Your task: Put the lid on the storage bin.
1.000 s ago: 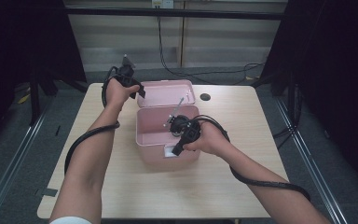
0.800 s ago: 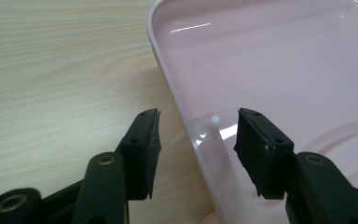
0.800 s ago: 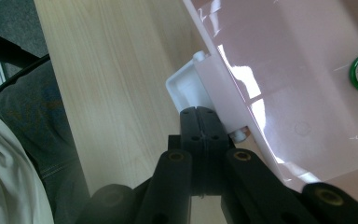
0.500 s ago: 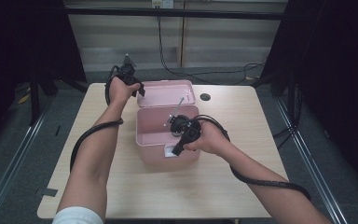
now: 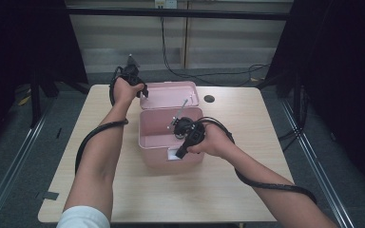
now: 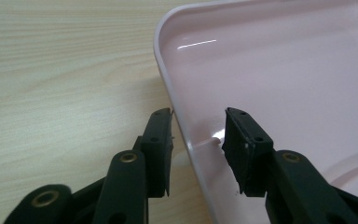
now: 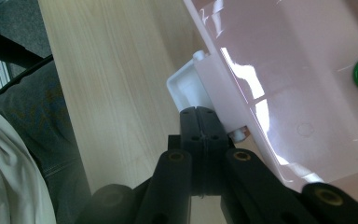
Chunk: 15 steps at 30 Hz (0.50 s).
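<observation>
Lid point(image 5: 170, 94) and box point(image 5: 171, 137) sit mid-frame in the high view, the pink lid lying open and flat just above the box, its long axis running left to right. The left gripper point(image 5: 132, 76) is at the lid's upper left corner, the nearer of the two to it; the right gripper point(image 5: 183, 142) rests at the box's lower front wall, by the white latch point(image 5: 173, 154).

From the left gripper view, the lid's rim point(image 6: 177, 116) runs up the middle of the frame straight between the jaws, one outside over the table point(image 6: 65, 70), one inside. They have just been closing, yet a gap remains either side of the rim, so nothing is gripped.

From the right gripper view, the jaws are pressed together, empty, their tips against the latch point(image 7: 189, 84) on the box wall point(image 7: 279, 93), right of centre.
</observation>
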### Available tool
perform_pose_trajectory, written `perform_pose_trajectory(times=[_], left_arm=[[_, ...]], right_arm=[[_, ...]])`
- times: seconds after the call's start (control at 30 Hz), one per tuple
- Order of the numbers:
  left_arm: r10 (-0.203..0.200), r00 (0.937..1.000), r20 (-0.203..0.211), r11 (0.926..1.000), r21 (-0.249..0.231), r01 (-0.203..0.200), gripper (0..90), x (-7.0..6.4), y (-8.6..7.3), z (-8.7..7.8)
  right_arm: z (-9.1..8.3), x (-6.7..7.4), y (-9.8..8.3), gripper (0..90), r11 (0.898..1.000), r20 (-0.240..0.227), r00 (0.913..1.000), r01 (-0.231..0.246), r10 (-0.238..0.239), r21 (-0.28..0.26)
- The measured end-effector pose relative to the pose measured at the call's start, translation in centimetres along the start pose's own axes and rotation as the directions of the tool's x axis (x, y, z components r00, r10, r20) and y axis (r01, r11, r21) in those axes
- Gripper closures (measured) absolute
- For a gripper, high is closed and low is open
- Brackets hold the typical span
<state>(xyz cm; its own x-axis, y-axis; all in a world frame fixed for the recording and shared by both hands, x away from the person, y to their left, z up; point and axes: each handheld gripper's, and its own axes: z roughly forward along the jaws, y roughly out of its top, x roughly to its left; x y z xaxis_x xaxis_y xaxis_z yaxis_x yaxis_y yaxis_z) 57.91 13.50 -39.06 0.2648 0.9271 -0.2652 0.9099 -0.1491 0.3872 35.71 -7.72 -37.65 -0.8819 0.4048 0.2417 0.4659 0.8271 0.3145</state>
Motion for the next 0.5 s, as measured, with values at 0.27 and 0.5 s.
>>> perform_pose_trajectory(times=[0.27,0.5], left_arm=[[0.002,1.0000,-0.008,1.0000,0.005,-0.002,64.7,-0.06,0.05,0.18],[0.004,0.9998,-0.019,1.0000,-0.008,-0.004,66.5,0.13,0.24,-0.18]], right_arm=[[0.01,-0.03,0.00,90.0,1.000,-0.003,1.0000,0.000,0.000,-0.001],[0.02,-0.03,-0.07,90.0,1.000,-0.005,1.0000,-0.001,0.001,-0.001]])
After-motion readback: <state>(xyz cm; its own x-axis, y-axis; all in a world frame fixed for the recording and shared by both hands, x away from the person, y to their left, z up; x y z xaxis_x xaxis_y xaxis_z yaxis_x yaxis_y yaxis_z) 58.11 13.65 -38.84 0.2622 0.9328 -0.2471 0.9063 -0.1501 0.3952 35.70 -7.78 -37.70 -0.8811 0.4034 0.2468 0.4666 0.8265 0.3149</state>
